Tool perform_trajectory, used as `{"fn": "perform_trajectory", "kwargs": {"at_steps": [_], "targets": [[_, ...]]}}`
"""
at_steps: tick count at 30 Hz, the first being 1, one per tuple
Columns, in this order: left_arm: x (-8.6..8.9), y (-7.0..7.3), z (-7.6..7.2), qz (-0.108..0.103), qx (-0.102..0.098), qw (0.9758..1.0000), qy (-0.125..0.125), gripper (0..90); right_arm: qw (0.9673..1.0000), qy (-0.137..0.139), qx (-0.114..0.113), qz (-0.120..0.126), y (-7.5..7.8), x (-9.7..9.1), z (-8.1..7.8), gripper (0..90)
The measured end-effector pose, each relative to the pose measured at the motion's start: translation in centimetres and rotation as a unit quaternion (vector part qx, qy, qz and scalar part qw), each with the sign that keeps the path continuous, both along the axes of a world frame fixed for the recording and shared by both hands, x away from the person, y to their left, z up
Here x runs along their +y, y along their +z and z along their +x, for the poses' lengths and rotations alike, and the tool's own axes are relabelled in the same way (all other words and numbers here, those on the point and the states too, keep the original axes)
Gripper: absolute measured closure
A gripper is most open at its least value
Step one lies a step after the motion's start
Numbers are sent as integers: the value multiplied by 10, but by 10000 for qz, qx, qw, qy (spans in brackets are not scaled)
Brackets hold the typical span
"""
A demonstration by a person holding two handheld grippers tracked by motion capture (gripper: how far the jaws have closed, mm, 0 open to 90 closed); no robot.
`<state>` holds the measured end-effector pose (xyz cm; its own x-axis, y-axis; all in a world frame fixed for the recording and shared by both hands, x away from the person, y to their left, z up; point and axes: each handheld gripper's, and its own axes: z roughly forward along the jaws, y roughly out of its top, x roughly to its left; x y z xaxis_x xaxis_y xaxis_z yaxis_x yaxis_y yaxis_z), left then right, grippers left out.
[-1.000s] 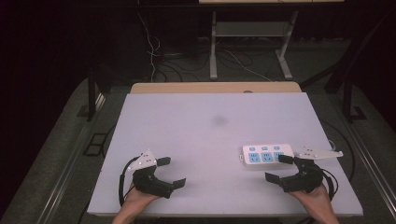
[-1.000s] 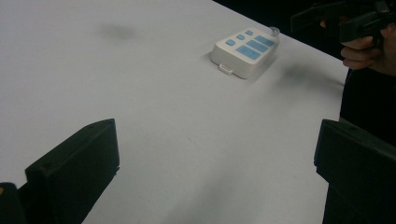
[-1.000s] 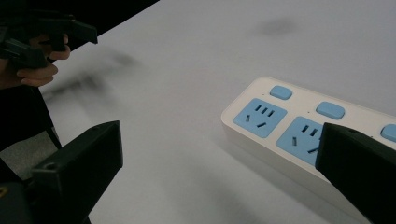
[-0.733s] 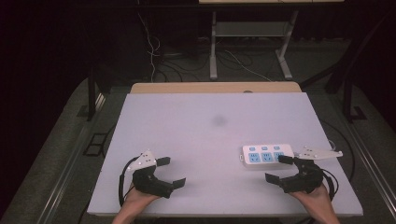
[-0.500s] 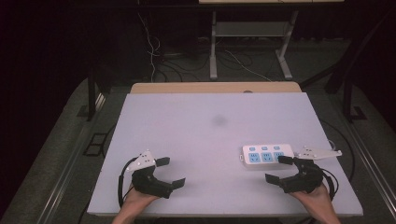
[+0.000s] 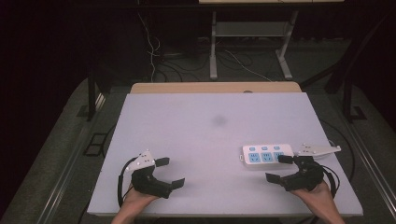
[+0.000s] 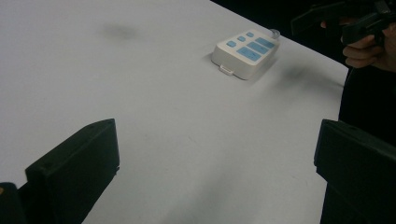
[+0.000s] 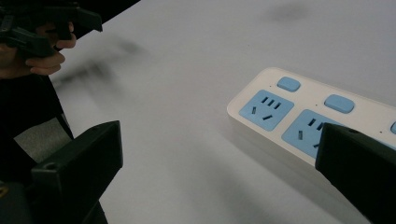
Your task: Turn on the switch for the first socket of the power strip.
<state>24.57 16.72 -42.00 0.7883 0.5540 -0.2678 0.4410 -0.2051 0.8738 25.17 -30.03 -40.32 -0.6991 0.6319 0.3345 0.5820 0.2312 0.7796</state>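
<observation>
Nearest to us, at about 7 o'clock on the white surface (image 6: 201, 116), our left hand-held gripper (image 6: 169, 172) rests with its jaws spread and nothing between them. In the left gripper view we see bare surface between the two black jaws, and the power strip (image 7: 246, 52) lies far off toward 1 o'clock.

At about 5 o'clock, our right hand-held gripper (image 6: 279, 168) is also spread wide and holds nothing. The white power strip (image 6: 267, 154), with three blue sockets and three blue switches, lies flat just beyond this gripper, toward 4 o'clock of the surface. In the right gripper view the strip (image 8: 322, 126) is very close, and one jaw covers part of its near edge; we cannot tell if that jaw touches it.

Compared with one second ago, almost nothing has changed: both grippers are in the same places, and the strip has not moved. We judge that the work is at its very beginning, and that the right gripper only needs a short reach forward to close on the strip.

Farther away, near 12 o'clock, there is a faint dark smudge (image 6: 218, 121) on the surface, and behind it a wooden edge (image 6: 215, 87) of the table.
</observation>
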Motion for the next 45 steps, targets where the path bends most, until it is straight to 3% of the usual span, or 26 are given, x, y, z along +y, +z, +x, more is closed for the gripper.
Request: {"fn": "perform_trajectory", "kwargs": {"at_steps": [25, 45], "targets": [[2, 0, 0, 9, 12, 10000, 55, 0, 9988, -13, 174, -459, 29, -18, 24, 5], [3, 0, 0, -37, 30, 9999, 94, 0, 9954, -60, 357, -884, 35, -28, 48, 5]]}}
